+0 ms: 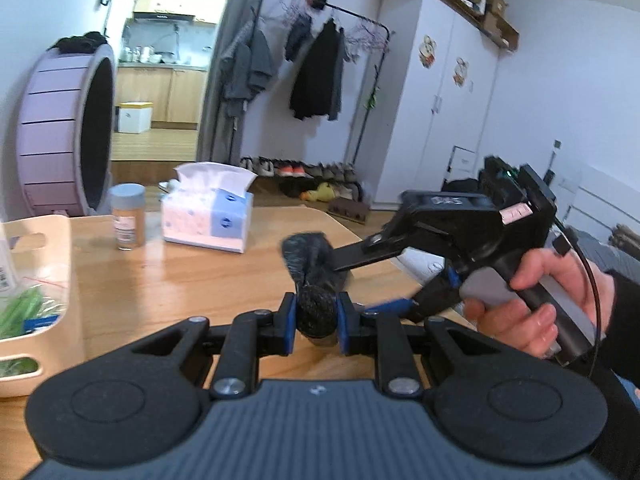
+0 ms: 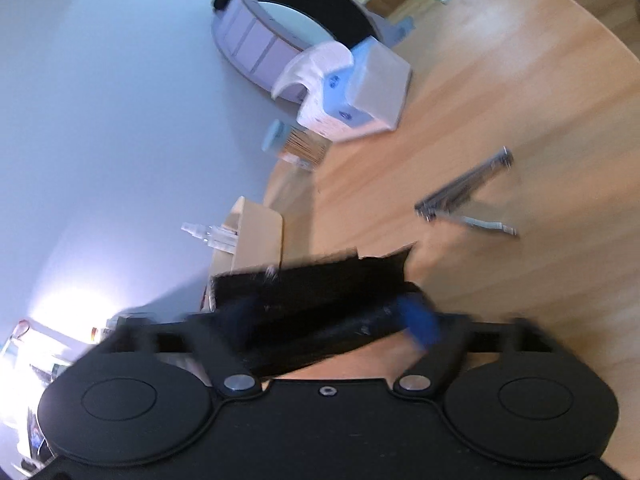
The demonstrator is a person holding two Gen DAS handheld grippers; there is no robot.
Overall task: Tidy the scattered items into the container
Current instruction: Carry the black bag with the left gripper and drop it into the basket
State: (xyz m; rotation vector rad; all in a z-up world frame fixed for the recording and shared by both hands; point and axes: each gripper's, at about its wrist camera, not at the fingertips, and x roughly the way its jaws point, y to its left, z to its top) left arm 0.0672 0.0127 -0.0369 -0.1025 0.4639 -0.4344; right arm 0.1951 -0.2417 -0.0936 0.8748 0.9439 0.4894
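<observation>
My left gripper (image 1: 316, 316) is shut on a black, rough-textured roll (image 1: 308, 264) and holds it above the wooden table (image 1: 180, 280). From the right comes my right gripper (image 1: 354, 286), carried by a hand; it is open, with its fingers spread wide beside the roll's far end. In the blurred, tilted right wrist view that gripper (image 2: 328, 316) has the black roll (image 2: 312, 292) lying across the space between its fingers. The beige container (image 1: 60, 240) stands at the table's left edge with green packets inside; it also shows as the container (image 2: 260, 236) with a clear spray bottle (image 2: 208, 234).
A tissue box (image 1: 208, 216) and a jar with a blue lid (image 1: 127, 216) stand at the back of the table. A folding metal tool (image 2: 468, 192) lies on the tabletop. A purple wheel (image 1: 60, 132) stands behind, with a clothes rack (image 1: 320, 72) farther back.
</observation>
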